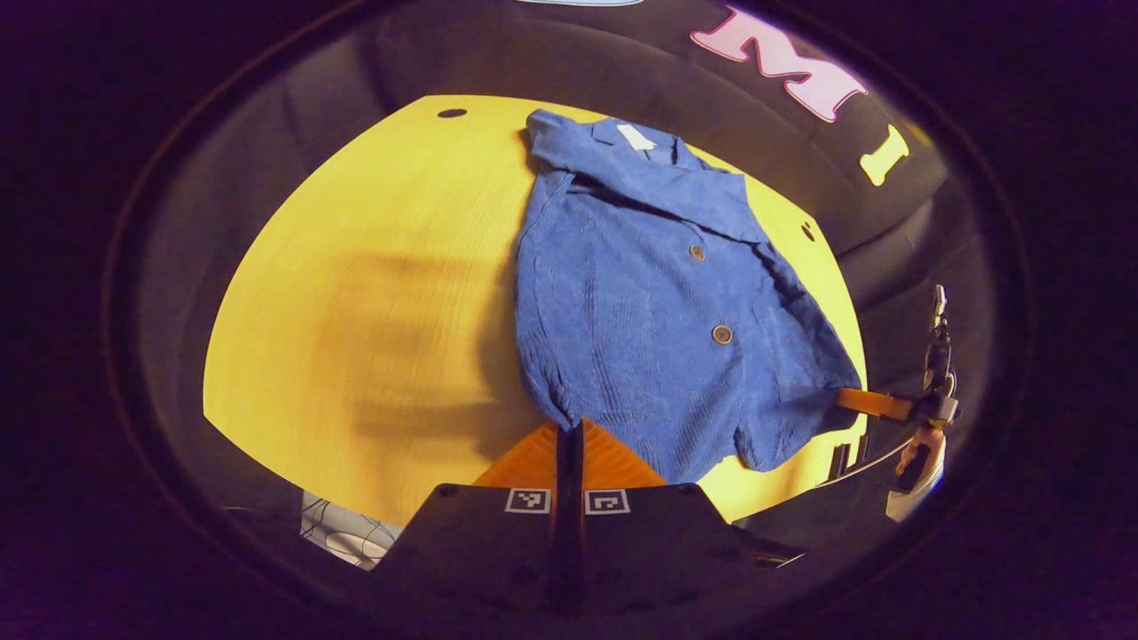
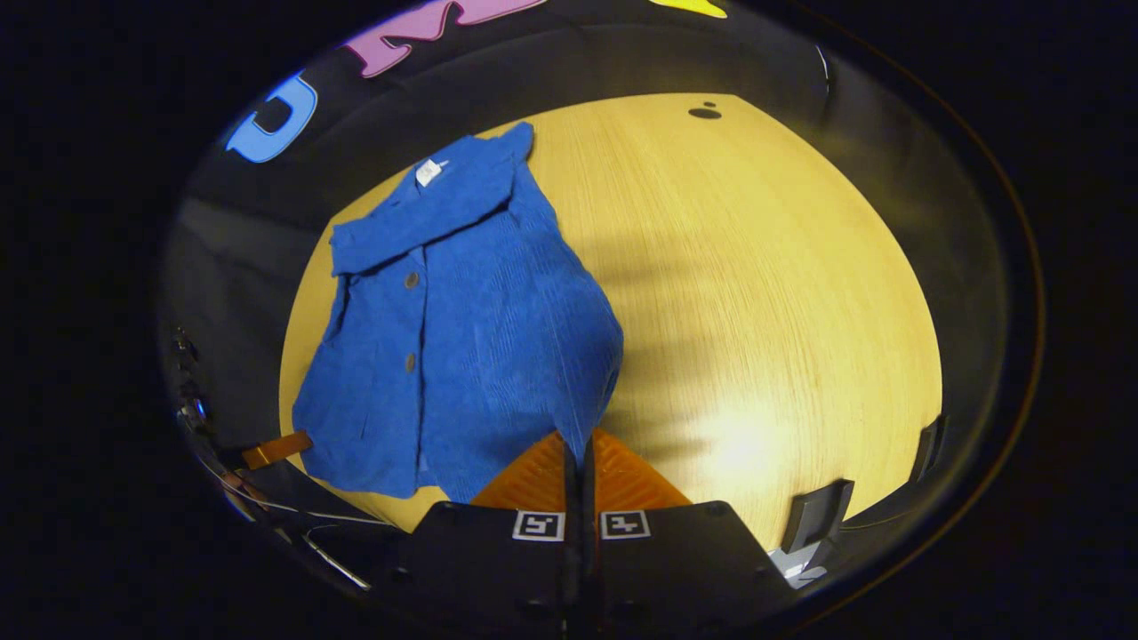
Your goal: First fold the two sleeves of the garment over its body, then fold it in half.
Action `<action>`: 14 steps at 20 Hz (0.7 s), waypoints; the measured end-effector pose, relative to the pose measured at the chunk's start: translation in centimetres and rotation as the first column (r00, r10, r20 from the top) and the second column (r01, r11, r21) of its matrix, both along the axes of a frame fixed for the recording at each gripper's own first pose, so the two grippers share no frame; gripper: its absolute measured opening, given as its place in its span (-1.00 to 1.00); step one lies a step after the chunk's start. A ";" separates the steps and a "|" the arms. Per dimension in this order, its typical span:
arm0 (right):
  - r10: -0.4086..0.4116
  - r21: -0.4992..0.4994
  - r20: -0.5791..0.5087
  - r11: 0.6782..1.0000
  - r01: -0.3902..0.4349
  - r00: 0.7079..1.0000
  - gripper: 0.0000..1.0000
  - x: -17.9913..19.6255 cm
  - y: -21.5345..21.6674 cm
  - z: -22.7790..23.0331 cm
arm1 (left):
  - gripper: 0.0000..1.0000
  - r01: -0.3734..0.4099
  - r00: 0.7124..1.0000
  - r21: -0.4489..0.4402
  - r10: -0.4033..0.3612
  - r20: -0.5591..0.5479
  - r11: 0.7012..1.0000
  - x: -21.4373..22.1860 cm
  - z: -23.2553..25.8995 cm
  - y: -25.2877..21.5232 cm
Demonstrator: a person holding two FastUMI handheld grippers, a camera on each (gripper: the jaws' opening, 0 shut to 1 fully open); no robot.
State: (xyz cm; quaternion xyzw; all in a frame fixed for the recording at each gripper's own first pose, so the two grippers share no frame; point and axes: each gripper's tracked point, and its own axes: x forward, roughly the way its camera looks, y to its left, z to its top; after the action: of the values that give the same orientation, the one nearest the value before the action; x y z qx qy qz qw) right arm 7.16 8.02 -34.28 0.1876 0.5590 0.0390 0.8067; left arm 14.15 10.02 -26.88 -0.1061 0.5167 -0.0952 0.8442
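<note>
The left gripper [image 1: 569, 436] has its two fingers pressed together on the hem of the blue garment [image 1: 649, 293], at one lower corner of it, and the right gripper [image 2: 578, 449] is clenched in the same way on the other lower corner, so each one grasps the cloth. The garment lies with its front up on the light wooden desk [image 1: 373, 267], its collar toward the far edge and both sleeves folded over the body (two buttons show on the front). Behind the desk hangs the dark booth wall [image 1: 622, 53], and a small dark hole [image 2: 704, 112] sits near the desk's far edge.
</note>
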 end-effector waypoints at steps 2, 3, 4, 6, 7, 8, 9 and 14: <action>-0.001 0.011 0.065 1.000 0.001 0.998 -0.99 1.6 1.1 3.2 | -1.00 0.024 0.999 -0.026 -0.023 0.046 0.999 1.0 2.4 -0.1; -0.011 0.011 0.114 1.000 0.009 0.993 -0.98 3.0 1.5 4.9 | -1.00 0.038 0.997 -0.032 -0.036 0.066 0.999 1.8 3.8 -0.1; -0.012 0.011 0.162 1.000 0.010 0.987 -0.98 4.5 2.1 6.6 | -1.00 0.055 0.995 -0.028 -0.052 0.086 0.998 2.8 4.8 0.3; -0.023 0.005 0.253 1.000 0.022 0.967 -0.99 8.0 2.8 9.8 | -1.00 0.080 0.988 -0.007 -0.079 0.133 0.997 5.5 7.4 1.4; -0.024 -0.005 0.295 1.000 0.027 0.955 -0.99 9.9 2.9 11.2 | -1.00 0.090 0.984 -0.003 -0.088 0.156 0.996 7.0 8.9 1.8; -0.026 -0.031 0.341 0.999 0.039 0.940 -0.99 12.1 2.8 12.4 | -1.00 0.097 0.980 -0.006 -0.094 0.176 0.995 8.6 10.3 2.1; -0.023 -0.055 0.364 0.997 0.046 0.931 -1.00 14.0 2.3 13.2 | -1.00 0.095 0.977 -0.010 -0.091 0.193 0.995 10.5 11.6 2.5; 0.003 -0.096 0.440 0.994 0.044 0.898 -0.99 24.5 2.9 16.3 | -1.00 0.044 0.969 -0.029 -0.035 0.243 0.999 20.0 16.1 4.2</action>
State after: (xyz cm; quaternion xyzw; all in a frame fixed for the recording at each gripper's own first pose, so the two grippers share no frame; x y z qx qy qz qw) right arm 31.70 10.92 -18.00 0.1376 0.3620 0.0428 0.9210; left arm 34.18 14.17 -10.81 -0.0978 0.4101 -0.1330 0.8970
